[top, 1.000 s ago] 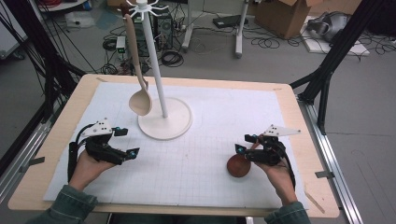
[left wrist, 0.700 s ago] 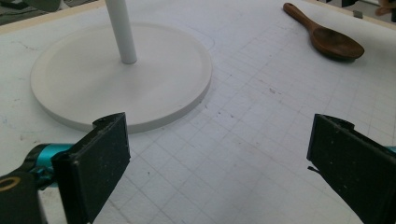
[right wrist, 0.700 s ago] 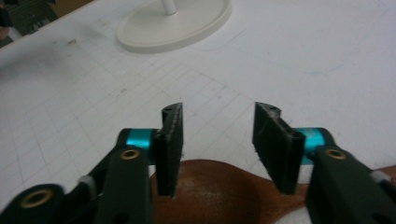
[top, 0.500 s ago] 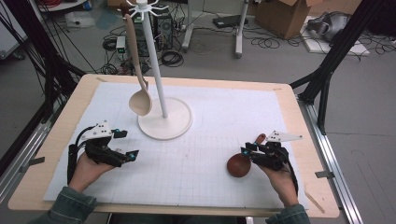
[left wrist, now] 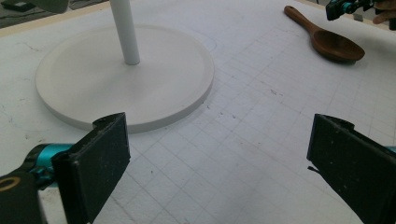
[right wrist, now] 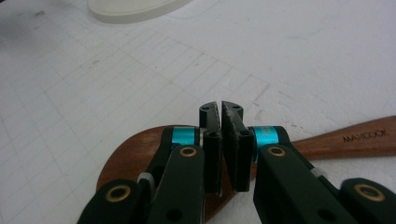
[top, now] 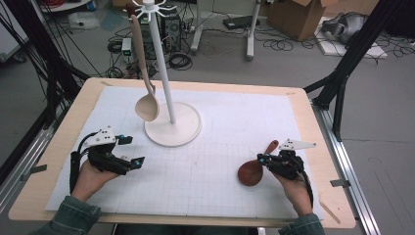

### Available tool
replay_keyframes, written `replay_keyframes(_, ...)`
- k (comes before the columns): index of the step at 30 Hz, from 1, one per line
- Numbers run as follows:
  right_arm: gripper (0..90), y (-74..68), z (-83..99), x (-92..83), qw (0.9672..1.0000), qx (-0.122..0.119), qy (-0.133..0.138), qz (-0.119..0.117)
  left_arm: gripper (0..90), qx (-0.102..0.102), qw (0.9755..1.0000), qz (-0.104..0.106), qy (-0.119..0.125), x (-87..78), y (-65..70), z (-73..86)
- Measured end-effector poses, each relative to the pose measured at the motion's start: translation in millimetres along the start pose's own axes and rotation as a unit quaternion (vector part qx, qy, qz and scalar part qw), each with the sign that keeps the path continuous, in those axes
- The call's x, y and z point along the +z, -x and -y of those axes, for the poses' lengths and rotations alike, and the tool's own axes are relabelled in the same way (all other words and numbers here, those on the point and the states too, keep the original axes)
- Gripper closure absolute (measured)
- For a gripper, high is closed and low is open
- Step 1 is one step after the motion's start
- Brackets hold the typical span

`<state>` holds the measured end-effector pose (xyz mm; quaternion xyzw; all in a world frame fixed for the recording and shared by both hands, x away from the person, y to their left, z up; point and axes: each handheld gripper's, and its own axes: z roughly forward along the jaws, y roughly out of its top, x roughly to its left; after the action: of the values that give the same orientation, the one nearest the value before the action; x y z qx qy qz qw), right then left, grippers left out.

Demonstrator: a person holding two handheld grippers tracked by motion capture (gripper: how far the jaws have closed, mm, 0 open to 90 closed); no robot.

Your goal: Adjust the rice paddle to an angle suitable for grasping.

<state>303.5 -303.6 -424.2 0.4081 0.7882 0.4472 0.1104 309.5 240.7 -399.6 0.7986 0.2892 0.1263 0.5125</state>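
A dark wooden spoon (top: 251,172) lies on the white grid mat at the front right, bowl toward me and handle pointing back right. My right gripper (top: 263,159) hovers over its neck; its jaws have just been closing and now stand shut (right wrist: 220,112), pads together with nothing between them and the spoon (right wrist: 122,156) beneath. My left gripper (top: 133,150) rests at the front left, open and holding nothing (left wrist: 224,163). A pale wooden spoon (top: 146,105) hangs from the white stand (top: 161,63).
The stand's round base (top: 183,134) sits at the mat's middle back, also ahead of the left gripper (left wrist: 116,84). The wooden table edge (top: 323,147) runs close on the right. Cables, boxes and black frame legs lie beyond the table.
The right gripper's jaws have closed from wide apart to shut above the dark spoon's neck. The left hand and both spoons have stayed put.
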Motion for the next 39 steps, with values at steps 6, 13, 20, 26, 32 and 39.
replay_keyframes(6,89.4,7.3,8.5,-0.5,0.9997,0.011,-0.009,0.018,6.4,0.001,1.0,0.0,-0.001,0.5,-0.4,0.3)
replay_keyframes(13,89.5,17.1,18.9,0.1,0.9986,0.027,-0.024,0.04,6.4,0.0,1.0,0.001,-0.003,1.3,-0.6,0.6)
replay_keyframes(20,89.6,19.4,20.6,6.2,0.9979,0.025,-0.039,0.046,6.4,0.0,1.0,0.001,-0.004,1.4,-0.2,0.2)
replay_keyframes(26,89.6,18.4,18.1,10.1,0.9979,0.025,-0.039,0.046,6.4,0.0,1.0,0.002,-0.004,1.1,-0.3,0.0)
replay_keyframes(32,89.5,14.4,11.1,19.5,0.9982,0.012,-0.044,0.038,6.4,0.002,1.0,0.002,-0.004,0.8,-0.3,-0.2)
replay_keyframes(39,89.6,9.2,4.6,31.0,0.9982,0.001,-0.052,0.029,6.4,0.002,1.0,0.001,-0.004,0.3,-1.3,0.0)
